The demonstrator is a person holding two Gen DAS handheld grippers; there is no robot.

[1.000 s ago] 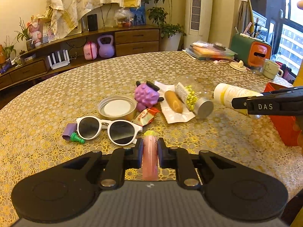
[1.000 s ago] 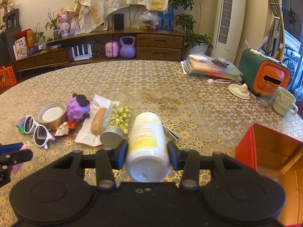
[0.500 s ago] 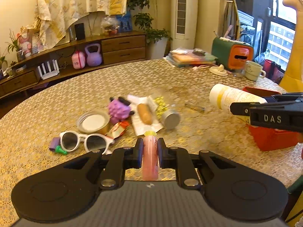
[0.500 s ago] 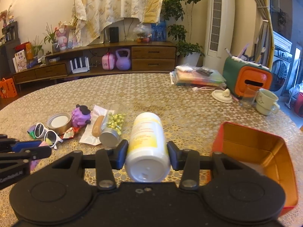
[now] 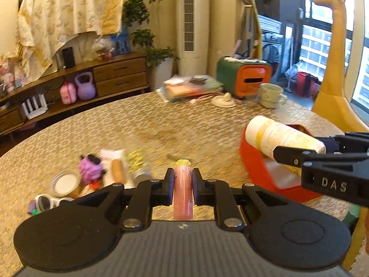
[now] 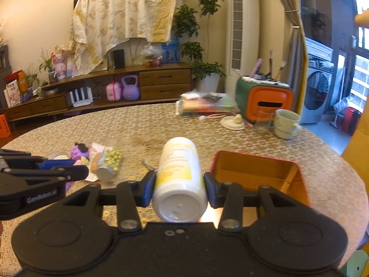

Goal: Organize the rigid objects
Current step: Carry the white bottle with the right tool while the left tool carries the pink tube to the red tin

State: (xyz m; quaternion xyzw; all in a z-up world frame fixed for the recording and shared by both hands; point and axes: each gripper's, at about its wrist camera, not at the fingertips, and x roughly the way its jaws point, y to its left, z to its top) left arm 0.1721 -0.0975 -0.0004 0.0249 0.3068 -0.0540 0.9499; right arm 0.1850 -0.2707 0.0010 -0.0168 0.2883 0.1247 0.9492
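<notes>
Bare tablecloth (image 6: 143,127) beside red box (image 6: 297,175)

Both wrist views look forward and down, side by side; both share the red box (image 5: 258,168)

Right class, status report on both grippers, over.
Left gripper shut on slim pink tube. Right gripper clamps white-and-yellow plastic bottle. Open red tin box ahead, unobstructed.

tube (image 5: 183,189): pink, yellow cap | bottle (image 6: 178,175): white, yellow label band | box (image 6: 258,175): red outside, orange inside | tablecloth (image 6: 184,124): gold lace pattern | plush toy (image 5: 88,169): purple | kettlebell (image 6: 130,87): lilac | mug (image 6: 286,123): pale green
</notes>
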